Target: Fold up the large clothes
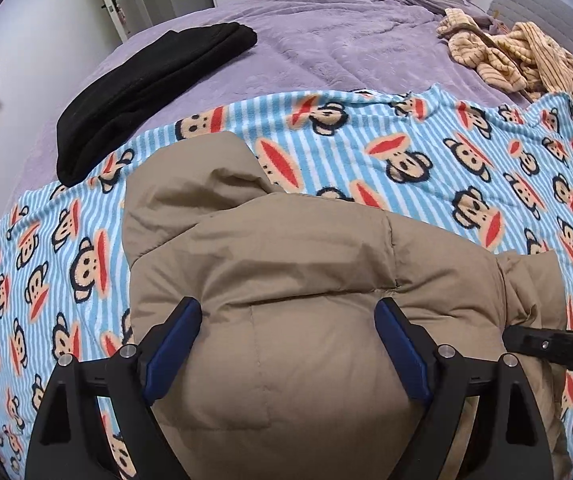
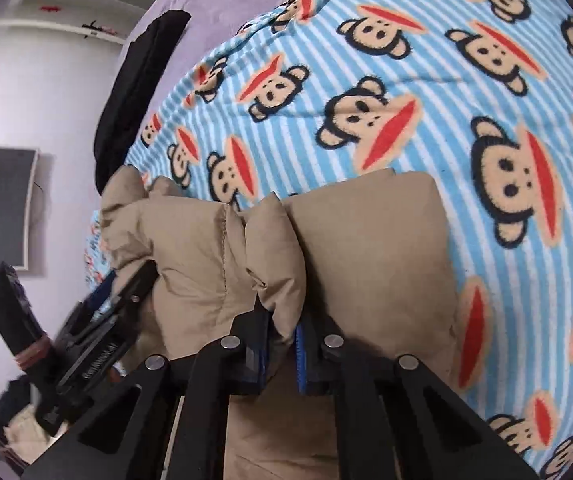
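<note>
A puffy tan jacket (image 1: 294, 280) lies bunched on a blue striped monkey-print blanket (image 1: 446, 152). My left gripper (image 1: 288, 312) is open, its blue-padded fingers spread wide over the jacket's bulging middle. My right gripper (image 2: 282, 320) is shut on a fold of the tan jacket (image 2: 274, 248) at its edge. In the left wrist view the right gripper (image 1: 554, 346) shows as a black bar at the jacket's right side. In the right wrist view the left gripper (image 2: 98, 320) shows at the jacket's left.
A folded black garment (image 1: 146, 92) lies at the blanket's far left on the purple bedspread (image 1: 326, 48). A crumpled yellow striped garment (image 1: 514, 56) lies at the far right. A grey headboard (image 1: 546, 12) stands behind it. A white wall and a dark panel (image 2: 4, 208) are left.
</note>
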Available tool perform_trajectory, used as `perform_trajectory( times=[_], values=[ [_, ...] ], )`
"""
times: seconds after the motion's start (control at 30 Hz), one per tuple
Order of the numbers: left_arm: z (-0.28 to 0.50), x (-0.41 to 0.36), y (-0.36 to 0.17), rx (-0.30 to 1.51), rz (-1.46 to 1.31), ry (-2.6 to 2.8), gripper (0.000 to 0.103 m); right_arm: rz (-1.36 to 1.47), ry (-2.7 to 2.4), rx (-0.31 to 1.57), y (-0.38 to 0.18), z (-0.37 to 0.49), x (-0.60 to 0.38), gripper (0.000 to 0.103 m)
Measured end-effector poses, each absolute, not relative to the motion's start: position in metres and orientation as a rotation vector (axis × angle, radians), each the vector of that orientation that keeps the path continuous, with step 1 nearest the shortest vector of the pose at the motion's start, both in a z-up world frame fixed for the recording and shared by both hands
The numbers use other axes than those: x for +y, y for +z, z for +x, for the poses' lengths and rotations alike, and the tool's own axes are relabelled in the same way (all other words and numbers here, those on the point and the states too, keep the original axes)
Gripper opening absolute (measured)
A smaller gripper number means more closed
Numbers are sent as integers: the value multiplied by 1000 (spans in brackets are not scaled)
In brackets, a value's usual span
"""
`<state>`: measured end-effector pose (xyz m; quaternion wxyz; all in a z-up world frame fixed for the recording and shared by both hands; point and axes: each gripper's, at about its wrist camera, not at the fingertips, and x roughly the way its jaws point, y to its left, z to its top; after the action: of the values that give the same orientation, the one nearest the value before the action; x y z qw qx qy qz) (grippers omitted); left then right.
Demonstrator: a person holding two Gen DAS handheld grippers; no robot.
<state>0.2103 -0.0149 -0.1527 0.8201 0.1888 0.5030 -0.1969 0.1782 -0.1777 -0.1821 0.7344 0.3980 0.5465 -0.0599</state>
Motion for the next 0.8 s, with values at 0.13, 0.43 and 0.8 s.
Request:
perform_trajectory(
  times=[0.13, 0.43, 0.8],
  values=[
    [207, -21, -150, 1081, 419, -425, 89, 910, -150, 1216, -208, 167, -182, 9],
    [146, 63, -110, 1122, 307, -491, 89, 858, -157, 1207, -210, 168, -177, 8],
    [110, 90, -138, 1207, 237, -414, 90, 746, -127, 1173, -136, 126, -151, 11]
  ],
)
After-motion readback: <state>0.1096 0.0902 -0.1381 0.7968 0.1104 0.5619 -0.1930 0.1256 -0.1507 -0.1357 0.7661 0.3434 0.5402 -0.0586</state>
